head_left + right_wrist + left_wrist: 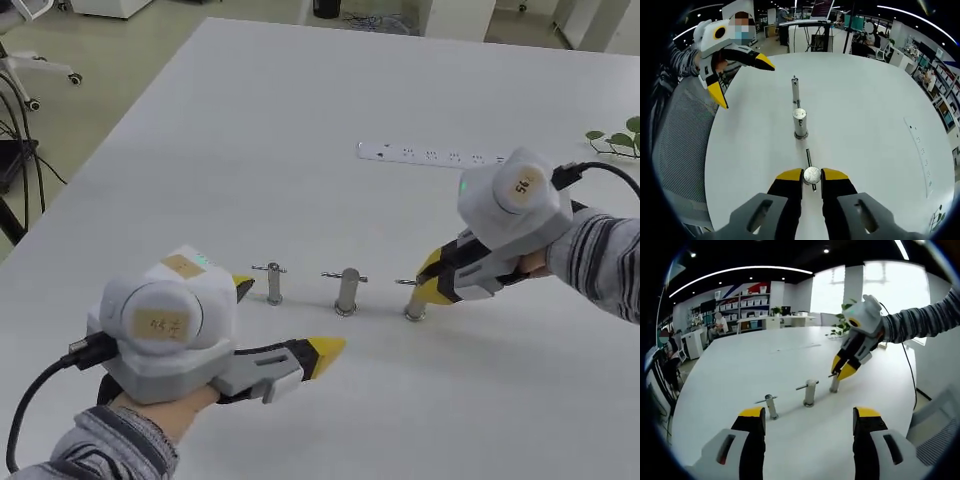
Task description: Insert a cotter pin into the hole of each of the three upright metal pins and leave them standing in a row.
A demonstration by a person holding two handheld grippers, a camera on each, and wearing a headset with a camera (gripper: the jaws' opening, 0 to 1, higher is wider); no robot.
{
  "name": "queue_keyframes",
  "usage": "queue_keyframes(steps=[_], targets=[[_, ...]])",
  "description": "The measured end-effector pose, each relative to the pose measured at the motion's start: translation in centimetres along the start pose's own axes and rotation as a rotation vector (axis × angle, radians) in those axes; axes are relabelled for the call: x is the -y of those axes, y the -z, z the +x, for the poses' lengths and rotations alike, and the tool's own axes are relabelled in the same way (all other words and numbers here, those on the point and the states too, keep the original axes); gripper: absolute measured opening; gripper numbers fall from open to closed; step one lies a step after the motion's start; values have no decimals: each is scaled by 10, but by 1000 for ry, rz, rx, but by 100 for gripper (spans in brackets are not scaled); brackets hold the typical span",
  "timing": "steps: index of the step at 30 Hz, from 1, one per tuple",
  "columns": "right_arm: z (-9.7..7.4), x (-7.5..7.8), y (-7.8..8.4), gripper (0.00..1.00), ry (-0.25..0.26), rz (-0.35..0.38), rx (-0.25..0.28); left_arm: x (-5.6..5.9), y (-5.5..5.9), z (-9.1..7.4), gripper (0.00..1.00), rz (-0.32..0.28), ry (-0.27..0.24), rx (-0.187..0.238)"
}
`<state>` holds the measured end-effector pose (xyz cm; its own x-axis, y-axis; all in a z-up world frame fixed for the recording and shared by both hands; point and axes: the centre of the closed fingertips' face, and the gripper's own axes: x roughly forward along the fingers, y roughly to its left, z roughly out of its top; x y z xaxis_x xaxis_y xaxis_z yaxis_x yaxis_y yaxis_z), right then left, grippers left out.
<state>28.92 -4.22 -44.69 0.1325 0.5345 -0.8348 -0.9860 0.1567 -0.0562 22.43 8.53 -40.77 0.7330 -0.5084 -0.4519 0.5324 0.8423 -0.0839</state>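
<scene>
Three short metal pins stand in a row on the white table [300, 130]: left pin [274, 287], middle pin [347, 293], right pin [415, 311]. A thin cotter pin crosses the top of each: [268, 268], [343, 276], [404, 283]. My right gripper [431, 279] comes in from the right, and its yellow jaws are shut on the right pin's head [812, 175], with the cotter pin [808, 156] sticking out ahead. My left gripper [290, 315] is open with nothing in it, low in front of the row and facing the pins [810, 392].
A white power strip [430, 155] lies on the table behind the row. Leaves of a plant [615, 140] show at the right edge. Cables trail from both grippers. Past the table's left edge is floor with a chair base [30, 75].
</scene>
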Motion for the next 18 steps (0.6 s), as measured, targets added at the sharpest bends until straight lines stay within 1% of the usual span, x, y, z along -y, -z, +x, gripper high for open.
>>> queue_keyframes(steps=[2, 6, 8, 10, 13, 14, 17, 18], targets=[[0, 0, 0, 9, -1, -23, 2, -3, 1, -2, 69, -4, -6, 0], [1, 0, 0, 10, -2, -35, 8, -7, 1, -4, 70, -4, -13, -2], [1, -1, 1, 10, 6, -30, 7, -9, 1, -5, 70, -1, -18, -4], [0, -2, 3, 14, 25, -65, -3, -12, 1, -6, 70, 4, -21, -5], [-3, -4, 1, 20, 41, -57, 15, -16, 1, -7, 70, 5, -21, -10], [-5, -3, 0, 22, 62, -44, 30, -17, 2, -8, 70, 5, -19, -13], [-12, 0, -1, 28, 115, -6, 46, -20, 1, -10, 70, 8, -23, -14], [-14, 0, -3, 30, 130, 14, 66, -20, 0, -10, 71, 9, -22, -13]])
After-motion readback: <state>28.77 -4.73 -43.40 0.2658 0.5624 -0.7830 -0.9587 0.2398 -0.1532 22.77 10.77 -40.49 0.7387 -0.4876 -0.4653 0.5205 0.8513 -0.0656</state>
